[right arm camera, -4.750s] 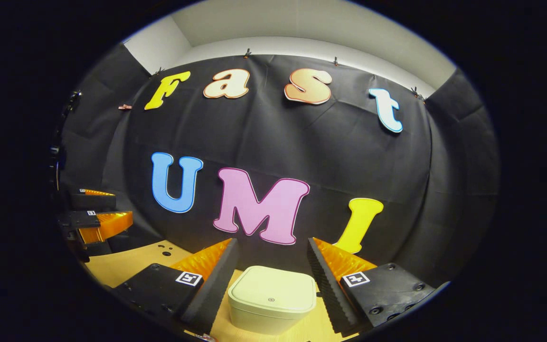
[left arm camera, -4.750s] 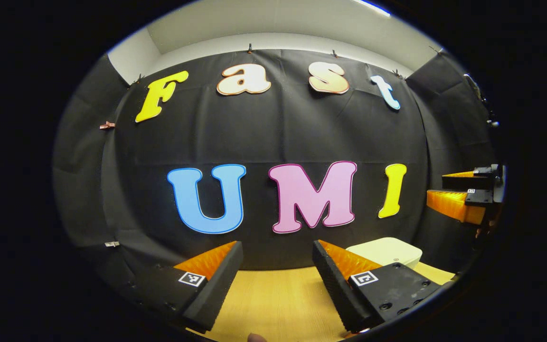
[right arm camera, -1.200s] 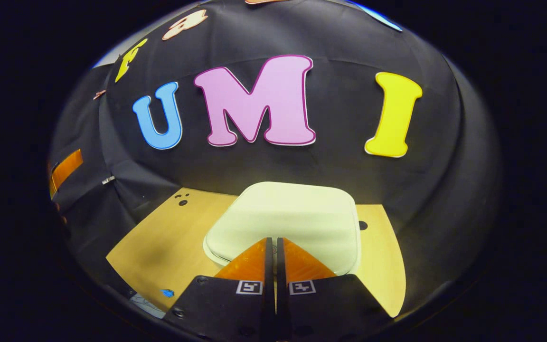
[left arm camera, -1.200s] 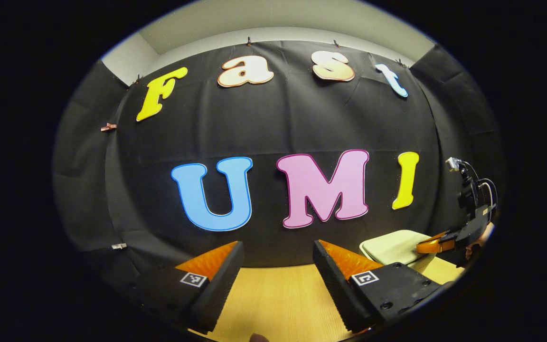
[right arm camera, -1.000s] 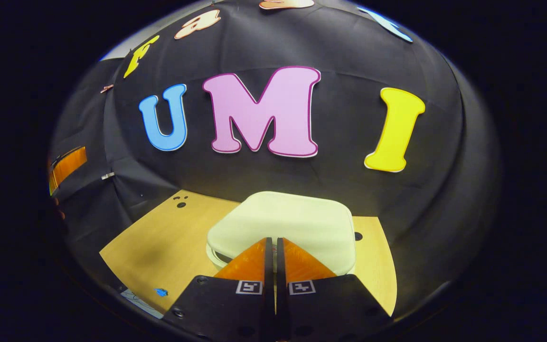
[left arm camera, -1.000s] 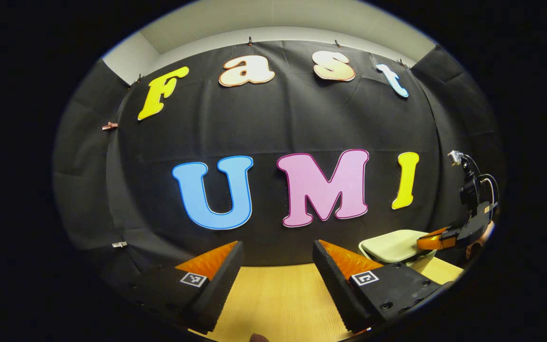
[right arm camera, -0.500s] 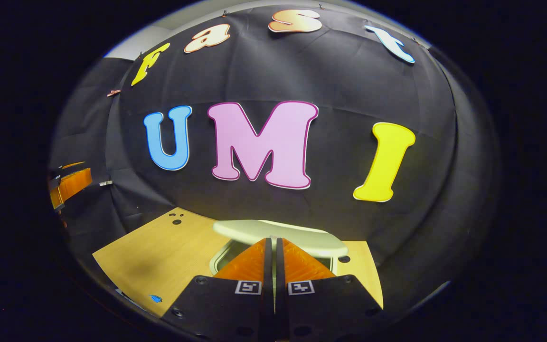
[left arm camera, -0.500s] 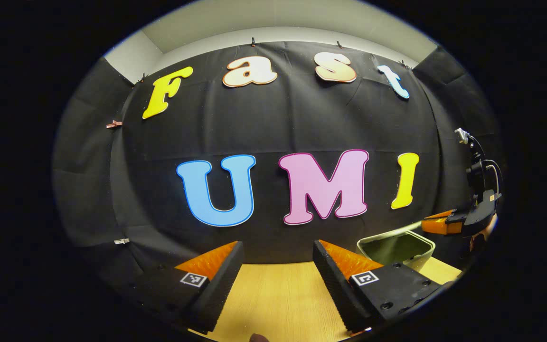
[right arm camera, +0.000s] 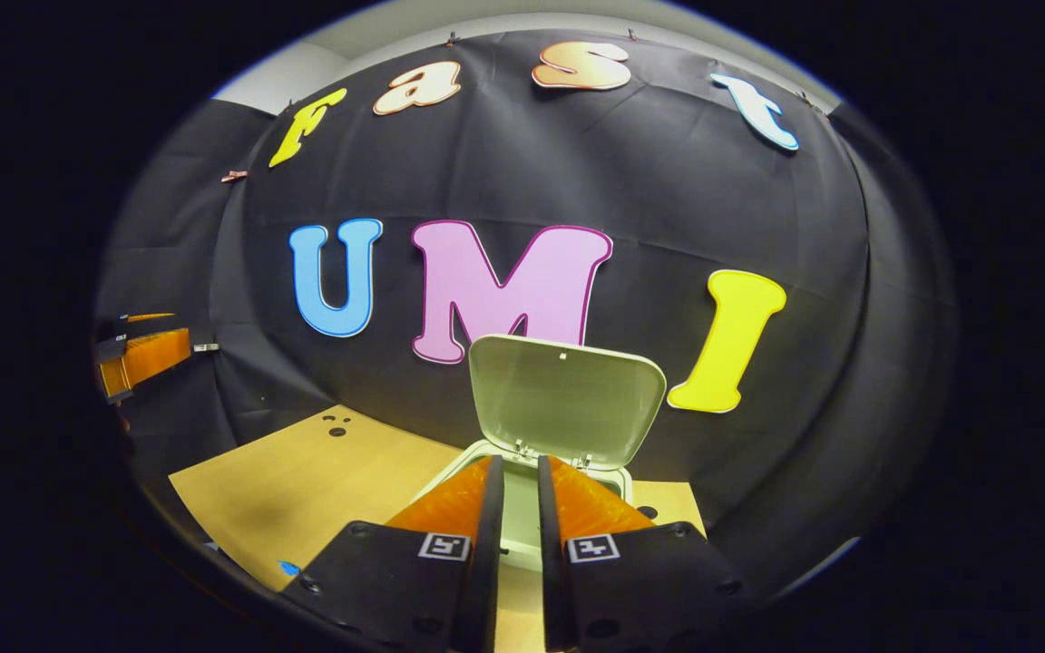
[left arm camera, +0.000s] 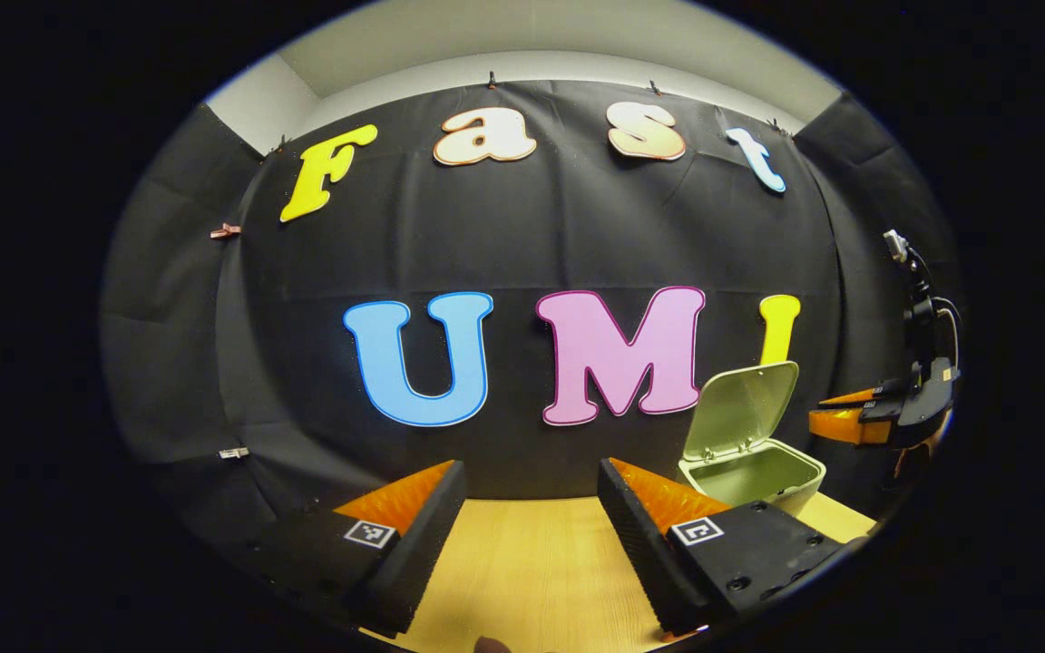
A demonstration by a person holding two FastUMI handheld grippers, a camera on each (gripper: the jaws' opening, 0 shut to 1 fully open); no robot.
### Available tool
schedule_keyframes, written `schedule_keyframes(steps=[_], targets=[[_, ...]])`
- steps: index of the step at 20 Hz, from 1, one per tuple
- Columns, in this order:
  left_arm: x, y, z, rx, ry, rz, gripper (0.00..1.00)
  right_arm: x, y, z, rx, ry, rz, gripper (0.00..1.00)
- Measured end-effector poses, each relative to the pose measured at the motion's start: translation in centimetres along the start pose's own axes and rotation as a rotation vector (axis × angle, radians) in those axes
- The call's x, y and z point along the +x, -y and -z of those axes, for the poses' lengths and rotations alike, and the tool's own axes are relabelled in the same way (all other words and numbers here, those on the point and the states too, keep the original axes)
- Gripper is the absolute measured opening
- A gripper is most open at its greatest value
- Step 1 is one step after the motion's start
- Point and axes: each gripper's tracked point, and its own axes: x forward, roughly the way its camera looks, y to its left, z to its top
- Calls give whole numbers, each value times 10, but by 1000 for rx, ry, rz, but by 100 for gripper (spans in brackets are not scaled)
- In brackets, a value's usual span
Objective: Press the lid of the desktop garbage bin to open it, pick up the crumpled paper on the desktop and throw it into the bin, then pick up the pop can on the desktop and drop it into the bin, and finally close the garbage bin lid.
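The pale green plastic desktop bin (right arm camera: 522,526), a squat box with rounded corners, stands on the light wood-grain tabletop (right arm camera: 305,490) with its smooth rounded-square lid (right arm camera: 566,399) tipped up on two small hinges at the back edge, its dished underside facing the right gripper's camera. In the right gripper view the right gripper (right arm camera: 520,481) hangs just in front of the bin at 6 o'clock, its two ribbed wedge-shaped fingers (right arm camera: 450,499) drawn nearly together with only a thin slit between them, pinching nothing; whether the tips touch the bin's front rim I cannot tell. At 9 o'clock in that view the left gripper (right arm camera: 137,354) shows small, well apart from the bin. In the left gripper view the left gripper (left arm camera: 532,481) has its saw-toothed foam-lined fingers (left arm camera: 640,535) spread wide over bare wood, holding nothing. There the bin (left arm camera: 758,481) sits at about 4 o'clock with the lid (left arm camera: 740,408) upright, the hollow inside dim, and the right gripper (left arm camera: 835,417) just beside it at 3 o'clock.
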Motion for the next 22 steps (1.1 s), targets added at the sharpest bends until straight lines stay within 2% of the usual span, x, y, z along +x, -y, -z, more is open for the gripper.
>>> schedule_keyframes(steps=[2, 4, 6, 7, 11, 17, 22], targets=[[-2, -1, 4, 6, -9, 2, 95, -5, -4, -3, 1, 7, -5, 30], [-5, -2, 11, 3, -22, 7, 95, -10, -9, -4, 7, 15, -11, 43], [-9, -3, 21, 2, -39, 11, 95, -15, -13, -3, -2, 17, -17, 67], [-11, -4, 28, 5, -50, 13, 95, -18, -16, -3, -9, 17, -19, 75], [-21, -4, 71, 4, -103, 36, 95, -28, -27, 3, -20, 3, -34, 74], [-40, 12, 146, 30, -187, 97, 95, -44, -40, 8, 56, -8, -69, 75], [-50, 25, 228, 22, -343, 143, 95, -61, -42, 9, 47, 3, -52, 75]])
